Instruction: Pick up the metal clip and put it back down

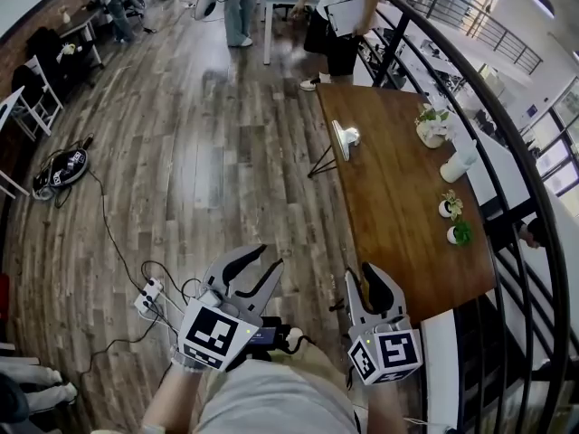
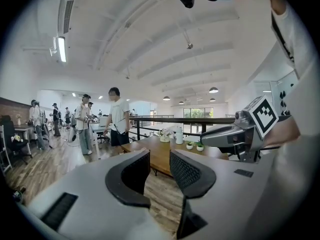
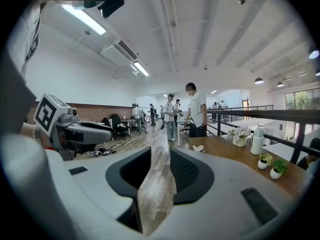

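Observation:
The metal clip (image 1: pixel 346 138) lies at the left edge of the long wooden table (image 1: pixel 398 224), far ahead of both grippers; in the right gripper view the clip (image 3: pixel 199 148) shows as a small pale shape on the tabletop. My left gripper (image 1: pixel 271 256) is held close to the body over the plank floor, open and empty. My right gripper (image 1: pixel 359 271) is beside it, near the table's front corner, also open and empty. Only floor and table show between the left gripper's (image 2: pixel 160 156) jaws, and only floor between the right gripper's (image 3: pixel 160 159) jaws.
A flower vase (image 1: pixel 432 127), a white bottle (image 1: pixel 459 163) and two small plant pots (image 1: pixel 450 208) stand along the table's right side. A black railing (image 1: pixel 507 116) curves behind the table. A power strip and cables (image 1: pixel 149 295) lie on the floor at left. People (image 1: pixel 339 16) stand at the far end.

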`<state>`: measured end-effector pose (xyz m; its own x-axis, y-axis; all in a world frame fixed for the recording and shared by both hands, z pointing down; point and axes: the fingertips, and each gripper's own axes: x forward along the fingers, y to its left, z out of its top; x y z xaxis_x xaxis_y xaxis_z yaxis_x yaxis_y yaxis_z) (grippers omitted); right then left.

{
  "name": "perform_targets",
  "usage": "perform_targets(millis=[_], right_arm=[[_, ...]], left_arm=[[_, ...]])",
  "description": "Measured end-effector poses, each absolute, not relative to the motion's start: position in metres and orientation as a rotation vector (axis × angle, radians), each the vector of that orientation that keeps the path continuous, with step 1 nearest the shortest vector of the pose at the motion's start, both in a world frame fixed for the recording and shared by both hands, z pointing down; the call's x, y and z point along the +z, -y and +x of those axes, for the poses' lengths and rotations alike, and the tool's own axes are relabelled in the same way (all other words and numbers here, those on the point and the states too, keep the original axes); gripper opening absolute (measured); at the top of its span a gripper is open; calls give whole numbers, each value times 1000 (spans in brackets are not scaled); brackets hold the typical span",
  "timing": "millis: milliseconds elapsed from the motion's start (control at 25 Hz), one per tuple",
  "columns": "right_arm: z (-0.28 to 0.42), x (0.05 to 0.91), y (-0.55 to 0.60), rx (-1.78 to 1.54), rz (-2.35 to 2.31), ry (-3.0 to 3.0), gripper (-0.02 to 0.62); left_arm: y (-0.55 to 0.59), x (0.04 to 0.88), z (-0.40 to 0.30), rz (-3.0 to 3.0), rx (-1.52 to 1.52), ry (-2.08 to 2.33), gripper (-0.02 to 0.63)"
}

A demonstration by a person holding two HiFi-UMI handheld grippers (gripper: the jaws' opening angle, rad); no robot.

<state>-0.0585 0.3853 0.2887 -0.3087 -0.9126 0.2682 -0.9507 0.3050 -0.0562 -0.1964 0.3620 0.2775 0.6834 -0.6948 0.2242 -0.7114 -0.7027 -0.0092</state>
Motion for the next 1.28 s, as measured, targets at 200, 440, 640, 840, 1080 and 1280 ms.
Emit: perform_targets(millis=[200, 440, 640, 840, 1080, 1280], right_arm=[[-69, 288, -392, 294, 1737, 2377, 130], [-77, 290, -392, 286, 1733, 2373, 130], [-78, 292, -392, 272, 1729, 2369, 130], [-72, 294, -373, 268, 1724, 2372, 130], [-63, 296, -338, 277, 1720, 2380, 130], [-54, 302, -300, 292, 1693, 2384, 130]], left_arm=[[-369, 278, -207, 2828, 323, 1170, 126], [-369, 281, -217, 2825, 321, 1175, 126], [-367, 283, -221, 2825, 302, 1182, 126], [-350, 285, -216, 2818, 301, 1185, 126], [-317, 288, -207, 2816, 311, 1193, 126], [-282, 293, -197, 2806, 322, 1192, 126]])
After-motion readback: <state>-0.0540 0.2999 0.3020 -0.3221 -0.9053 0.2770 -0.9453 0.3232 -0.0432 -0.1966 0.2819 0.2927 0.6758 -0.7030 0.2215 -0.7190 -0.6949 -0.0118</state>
